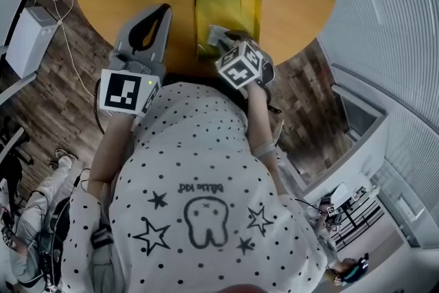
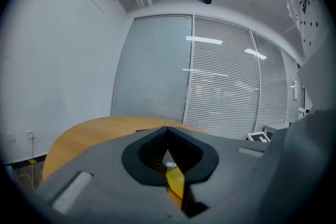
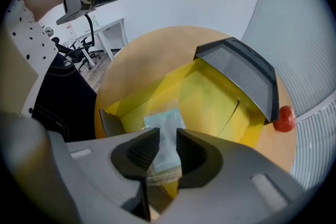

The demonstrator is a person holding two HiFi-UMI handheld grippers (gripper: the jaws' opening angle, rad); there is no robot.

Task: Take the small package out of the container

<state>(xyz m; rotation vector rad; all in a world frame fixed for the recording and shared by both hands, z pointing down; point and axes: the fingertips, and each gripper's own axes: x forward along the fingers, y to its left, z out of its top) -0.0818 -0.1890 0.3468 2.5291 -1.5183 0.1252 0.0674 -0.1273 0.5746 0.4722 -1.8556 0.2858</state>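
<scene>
Right gripper (image 3: 168,135) nose-down over yellow container (image 3: 212,99), jaws apart astride the small package (image 3: 165,121), which lies inside the container's near end, not yet pinched. Grasp step. Next, likely: close on package, lift clear. Left gripper (image 2: 167,131) closed, empty, beside container

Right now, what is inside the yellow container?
In the yellow container, a small pale package lies at the near end, between the open jaws of the right tongs. The remaining floor shows bare. Anything under the package is covered.
</scene>
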